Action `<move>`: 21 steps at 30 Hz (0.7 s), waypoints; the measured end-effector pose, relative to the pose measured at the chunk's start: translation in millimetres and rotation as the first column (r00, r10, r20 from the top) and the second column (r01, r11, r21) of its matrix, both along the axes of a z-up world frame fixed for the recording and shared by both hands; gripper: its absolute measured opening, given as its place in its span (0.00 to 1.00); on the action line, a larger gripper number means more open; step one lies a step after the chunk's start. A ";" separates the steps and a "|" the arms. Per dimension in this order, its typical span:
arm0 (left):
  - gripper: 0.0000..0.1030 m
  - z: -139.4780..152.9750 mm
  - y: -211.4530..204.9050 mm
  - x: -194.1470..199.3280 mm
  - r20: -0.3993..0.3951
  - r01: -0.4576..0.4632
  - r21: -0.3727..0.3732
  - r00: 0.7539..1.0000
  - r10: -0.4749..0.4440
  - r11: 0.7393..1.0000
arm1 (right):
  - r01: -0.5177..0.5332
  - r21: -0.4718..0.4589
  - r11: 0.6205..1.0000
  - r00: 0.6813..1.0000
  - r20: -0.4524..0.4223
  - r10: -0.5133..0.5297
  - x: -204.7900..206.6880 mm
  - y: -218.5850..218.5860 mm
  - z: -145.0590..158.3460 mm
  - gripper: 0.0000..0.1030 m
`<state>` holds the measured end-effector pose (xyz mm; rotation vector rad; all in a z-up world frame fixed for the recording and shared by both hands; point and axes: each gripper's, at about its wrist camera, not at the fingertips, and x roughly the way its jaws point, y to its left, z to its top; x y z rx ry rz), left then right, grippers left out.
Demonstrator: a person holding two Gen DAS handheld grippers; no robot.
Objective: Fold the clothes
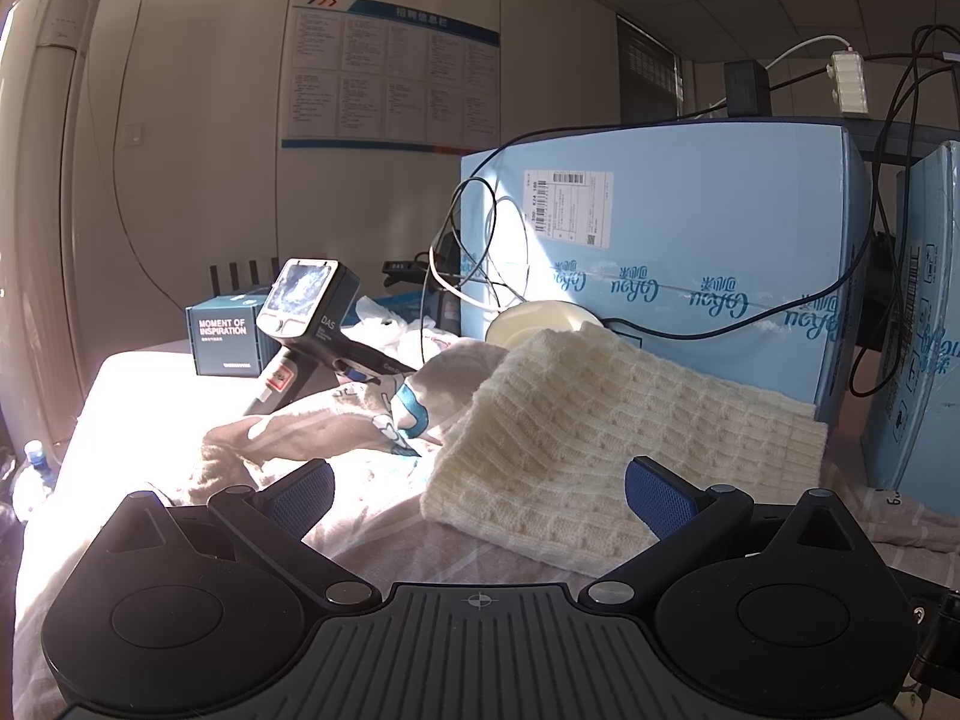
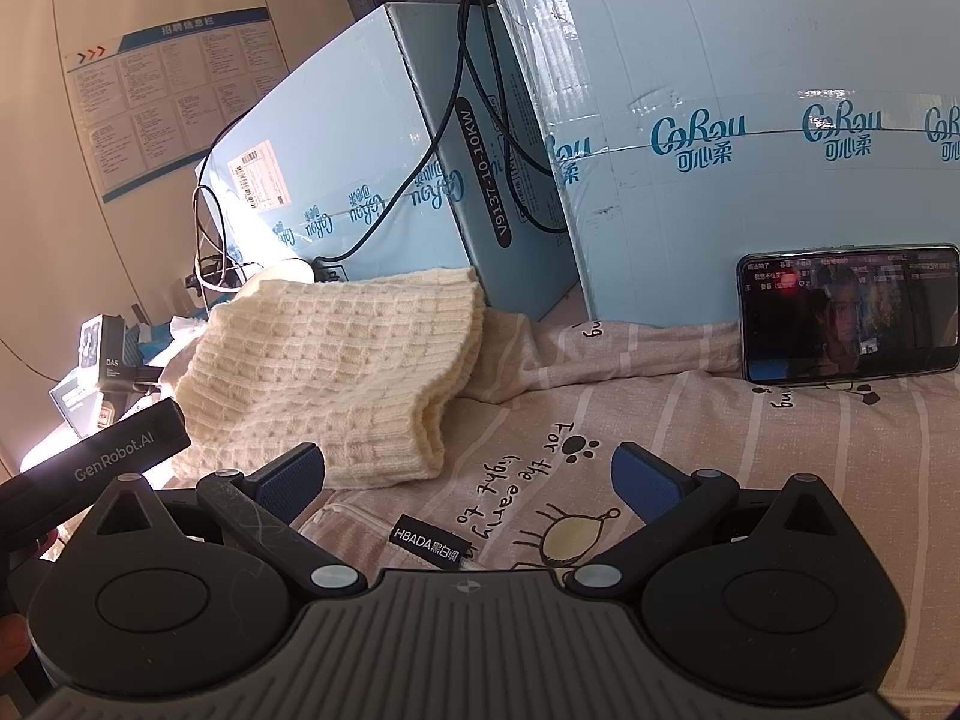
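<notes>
A cream knitted sweater lies folded on the pink striped sheet, close in front of my left gripper, which is open and empty. It also shows in the right wrist view, ahead and left of my right gripper, also open and empty above the sheet. A beige printed garment lies crumpled left of the sweater.
Large light blue cartons stand behind the sweater with cables over them. A phone leans on a carton at right. A handheld device and a small teal box sit far left. A black label lies on the sheet.
</notes>
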<state>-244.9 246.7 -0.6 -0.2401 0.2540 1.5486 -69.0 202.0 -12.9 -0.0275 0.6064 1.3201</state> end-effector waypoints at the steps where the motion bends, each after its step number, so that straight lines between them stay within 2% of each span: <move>1: 1.00 0.0 0.2 -0.2 0.001 0.000 0.000 1.000 0.000 1.000 | 0.000 0.000 1.000 1.000 0.000 0.000 0.0 0.0 0.0 1.00; 21: 1.00 -0.6 0.4 0.0 0.002 0.003 -0.004 1.000 -0.003 1.000 | 0.000 -0.003 1.000 1.000 -0.001 0.000 0.5 0.3 -0.7 1.00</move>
